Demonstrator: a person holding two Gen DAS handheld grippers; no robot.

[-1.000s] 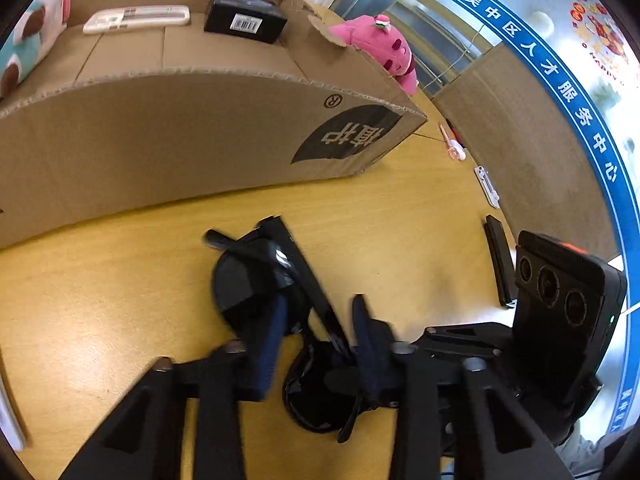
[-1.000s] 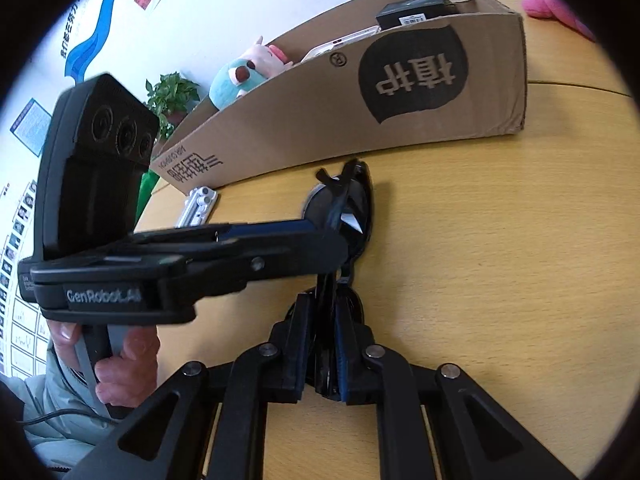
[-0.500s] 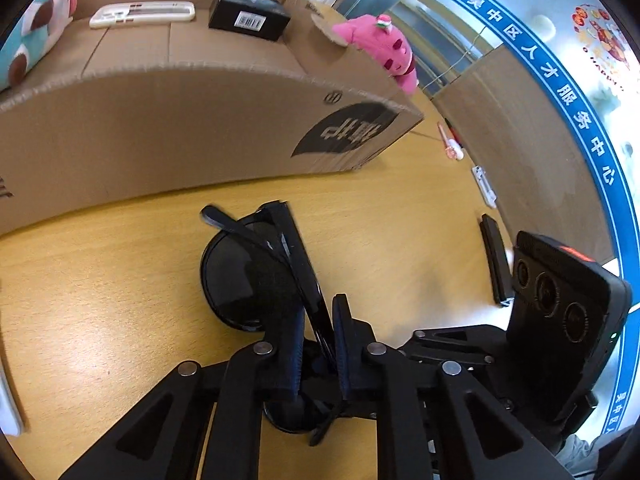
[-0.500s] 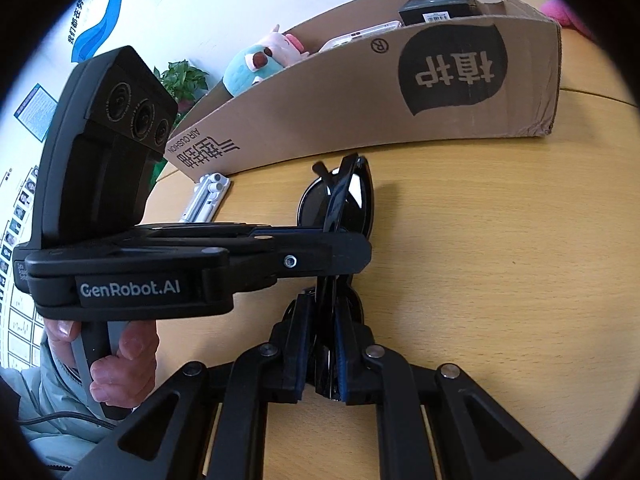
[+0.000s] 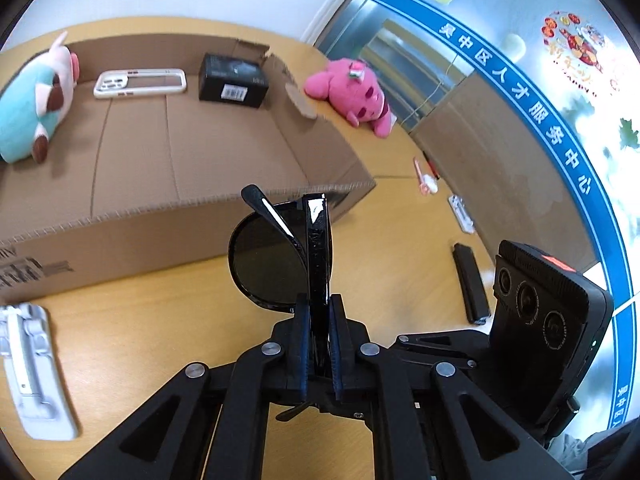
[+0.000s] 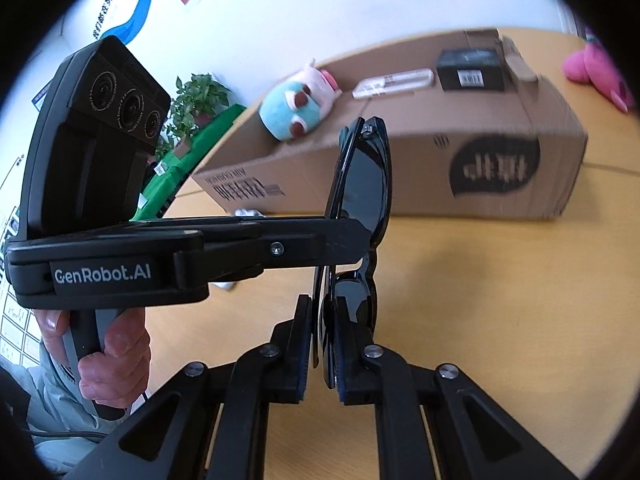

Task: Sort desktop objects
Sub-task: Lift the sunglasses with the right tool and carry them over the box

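Black folded sunglasses (image 5: pixel 276 256) are held on edge above the wooden table, in front of the open cardboard box (image 5: pixel 140 208). My left gripper (image 5: pixel 318 316) is shut on them near the middle. My right gripper (image 6: pixel 323 328) is shut on their lower lens, and the sunglasses (image 6: pixel 366 184) rise upright from it. In the right wrist view the left gripper (image 6: pixel 352 240) reaches in from the left and clamps the glasses. The box holds a teal plush (image 5: pixel 24 116), a white phone case (image 5: pixel 140 82) and a black carton (image 5: pixel 234 78).
A pink plush (image 5: pixel 352 92) lies on the table past the box's right end. A white hinged part (image 5: pixel 30 364) lies at the left. A black bar (image 5: pixel 470 284), a white strip (image 5: pixel 462 214) and a pink pen (image 5: pixel 424 174) lie at the right.
My left gripper closed on the sunglasses. Both grippers then lifted them off the table, so the box interior now shows from above.
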